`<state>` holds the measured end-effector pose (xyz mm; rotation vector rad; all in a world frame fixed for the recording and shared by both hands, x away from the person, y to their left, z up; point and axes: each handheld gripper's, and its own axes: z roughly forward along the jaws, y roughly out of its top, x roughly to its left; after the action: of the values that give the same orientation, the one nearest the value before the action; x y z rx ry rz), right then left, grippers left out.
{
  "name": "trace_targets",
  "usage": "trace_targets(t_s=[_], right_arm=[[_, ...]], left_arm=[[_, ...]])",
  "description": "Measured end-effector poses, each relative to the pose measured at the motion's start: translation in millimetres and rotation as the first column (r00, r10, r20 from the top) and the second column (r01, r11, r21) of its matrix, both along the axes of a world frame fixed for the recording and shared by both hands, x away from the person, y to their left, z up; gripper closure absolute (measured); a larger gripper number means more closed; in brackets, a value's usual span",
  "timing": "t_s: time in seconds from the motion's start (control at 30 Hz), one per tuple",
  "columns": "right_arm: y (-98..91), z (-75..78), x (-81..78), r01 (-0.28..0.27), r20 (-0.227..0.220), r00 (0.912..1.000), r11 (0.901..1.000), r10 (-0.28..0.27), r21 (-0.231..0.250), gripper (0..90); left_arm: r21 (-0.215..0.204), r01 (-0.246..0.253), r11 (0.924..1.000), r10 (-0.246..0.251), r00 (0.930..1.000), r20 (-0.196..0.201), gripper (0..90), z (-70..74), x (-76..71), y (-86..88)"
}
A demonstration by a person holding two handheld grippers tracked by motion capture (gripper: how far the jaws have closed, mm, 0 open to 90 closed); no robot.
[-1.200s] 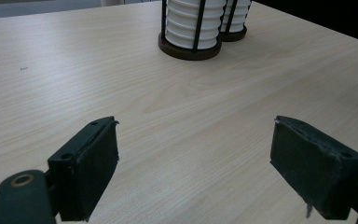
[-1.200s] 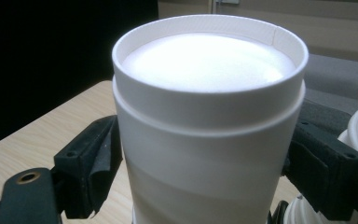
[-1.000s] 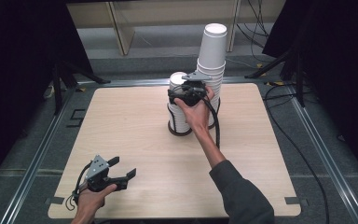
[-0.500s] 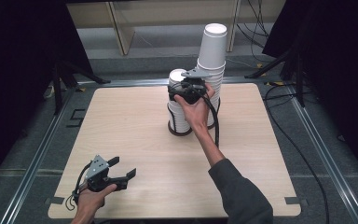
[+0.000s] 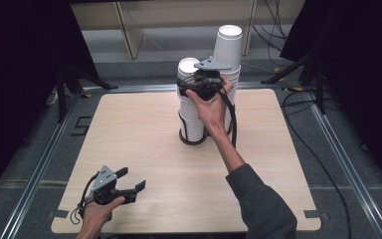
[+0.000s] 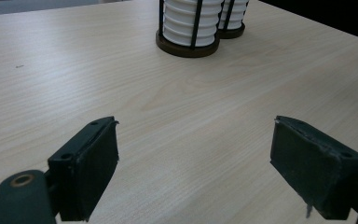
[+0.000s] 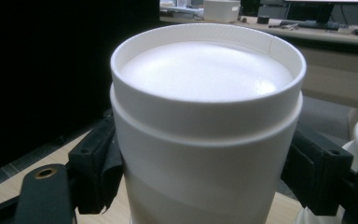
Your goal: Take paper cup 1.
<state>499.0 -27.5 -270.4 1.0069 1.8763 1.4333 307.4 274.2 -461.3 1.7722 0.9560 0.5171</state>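
The right gripper clamps the top paper cup of the left stack: light, thin-walled, crushable, best held gently below the rim. The left gripper rests near, jaws wide, empty.

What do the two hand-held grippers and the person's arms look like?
Both the left hand-held gripper and the right hand-held gripper are black, with a grey three-cornered plate on top, ribbed block jaws and a trailing black cable. The right arm wears a dark grey sleeve.
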Motion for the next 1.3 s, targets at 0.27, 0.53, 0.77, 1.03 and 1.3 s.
trace_targets(t_s=[0.27,0.53,0.77,1.03,1.3], right_arm=[[-6.9,27.5,-4.3,-0.027,0.038,0.9990,0.9979,0.025,0.058,22.4],[-10.3,42.8,-26.2,-0.104,0.048,0.9938,0.9917,0.100,0.076,22.4],[-9.1,24.7,-44.5,-0.180,0.038,0.9833,0.9819,0.178,0.059,22.4],[-7.8,-4.9,-67.0,-0.265,0.000,0.9641,0.9630,0.265,0.049,22.4],[-10.1,-38.3,-77.4,-0.307,-0.037,0.9505,0.9504,0.309,0.053,22.3]], left_arm=[[-0.003,0.028,0.9996,-0.027,0.9995,0.018,14.7,-1.4,2.4,-0.1],[0.017,0.012,0.9998,-0.012,0.9999,-0.003,14.7,-0.4,0.4,-0.3],[0.012,0.002,0.9999,-0.002,1.0000,-0.005,14.6,-0.6,0.2,-0.4],[0.009,0.003,1.0000,-0.003,1.0000,-0.009,14.6,-0.4,0.2,-0.2],[0.000,0.009,1.0000,-0.009,1.0000,-0.004,14.6,-0.9,0.9,-0.4]])
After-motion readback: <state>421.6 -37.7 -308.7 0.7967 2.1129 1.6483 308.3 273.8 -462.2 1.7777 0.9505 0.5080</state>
